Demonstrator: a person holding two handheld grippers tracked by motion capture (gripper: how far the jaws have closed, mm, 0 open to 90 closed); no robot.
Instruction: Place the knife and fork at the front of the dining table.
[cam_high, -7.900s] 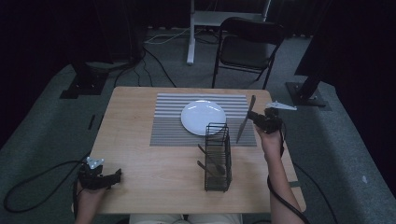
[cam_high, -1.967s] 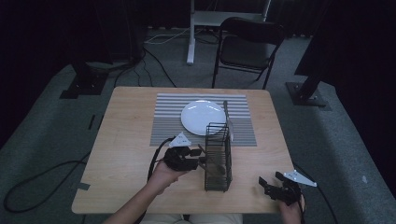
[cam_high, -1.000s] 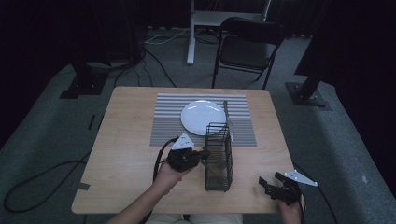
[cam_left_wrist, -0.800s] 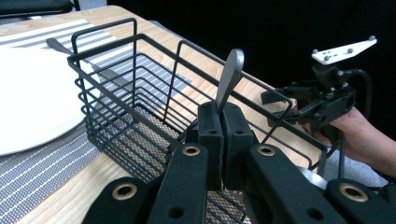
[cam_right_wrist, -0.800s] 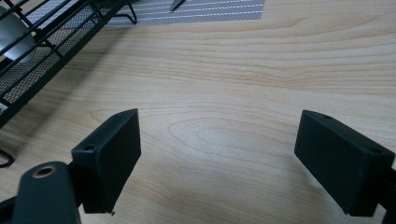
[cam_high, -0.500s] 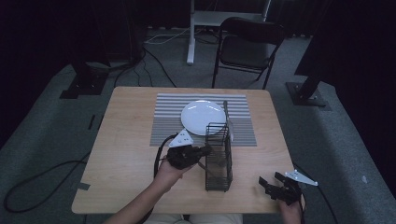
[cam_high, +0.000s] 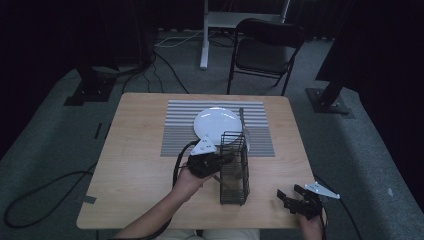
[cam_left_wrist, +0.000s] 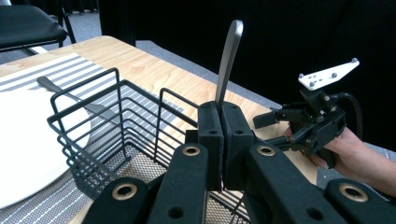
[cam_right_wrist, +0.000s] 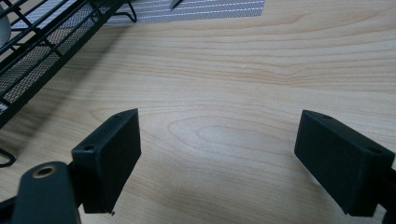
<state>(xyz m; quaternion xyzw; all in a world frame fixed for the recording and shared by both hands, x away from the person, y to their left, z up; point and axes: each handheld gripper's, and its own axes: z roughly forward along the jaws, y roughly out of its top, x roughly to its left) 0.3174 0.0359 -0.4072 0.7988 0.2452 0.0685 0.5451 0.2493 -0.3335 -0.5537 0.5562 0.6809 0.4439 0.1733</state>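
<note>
The left gripper (cam_left_wrist: 219, 140) clamps a metal utensil handle (cam_left_wrist: 229, 60), upright above the wire basket (cam_high: 234, 167) at the plate's (cam_high: 215, 122) six o'clock. The right gripper (cam_high: 299, 202) rests spread, empty, at the basket's four o'clock.

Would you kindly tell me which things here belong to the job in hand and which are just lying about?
In the job:
- left tongs, shut on a metal utensil handle
- black wire caddy
- white plate, striped placemat and the utensil beside the plate

Just about:
- right tongs, open over bare table
- folding chair
- floor cables
</note>
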